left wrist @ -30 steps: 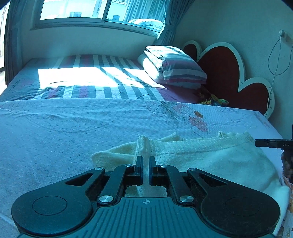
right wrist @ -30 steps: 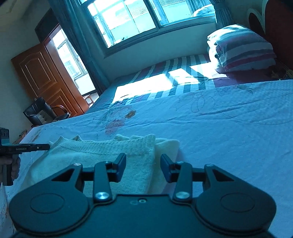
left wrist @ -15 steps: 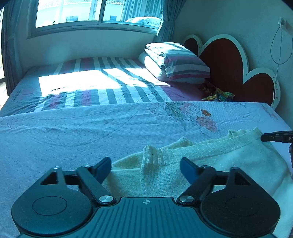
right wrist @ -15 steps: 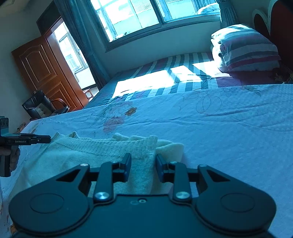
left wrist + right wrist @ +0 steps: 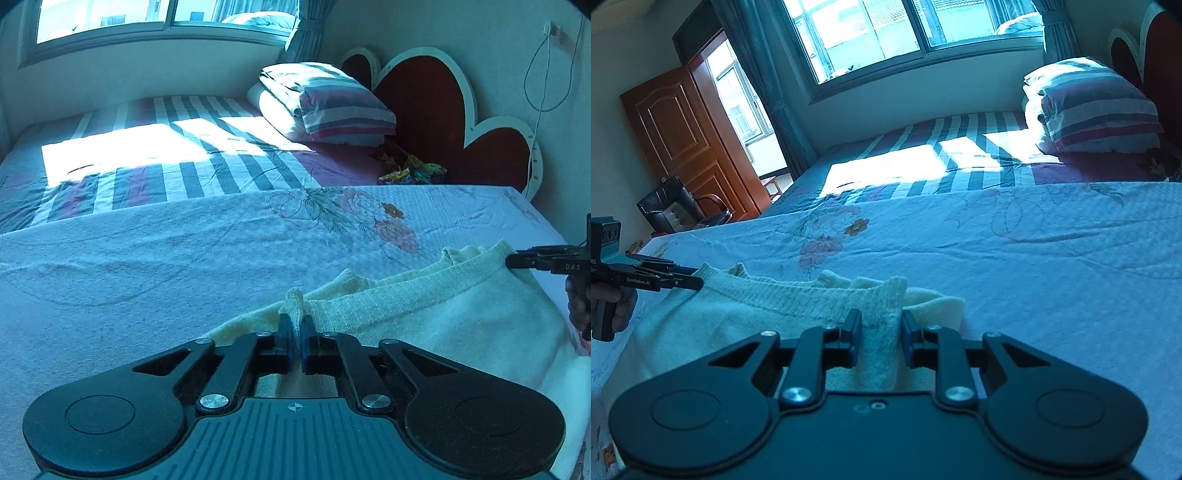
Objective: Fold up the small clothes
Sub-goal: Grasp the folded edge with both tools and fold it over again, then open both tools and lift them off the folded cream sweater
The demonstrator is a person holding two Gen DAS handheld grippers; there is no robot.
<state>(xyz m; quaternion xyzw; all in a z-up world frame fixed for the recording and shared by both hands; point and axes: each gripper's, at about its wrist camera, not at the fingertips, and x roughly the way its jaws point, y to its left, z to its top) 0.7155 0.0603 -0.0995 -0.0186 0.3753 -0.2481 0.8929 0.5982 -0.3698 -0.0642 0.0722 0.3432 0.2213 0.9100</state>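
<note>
One cream knit garment point(image 5: 443, 314) lies on the bed point(image 5: 147, 280) near its front edge, not yet folded. Your left tongs point(image 5: 295, 336) are clamped on a pinch of its ribbed hem; your right tongs point(image 5: 881, 332) have just been closing around the other hem corner, pads barely apart. The whole fold remains.
</note>
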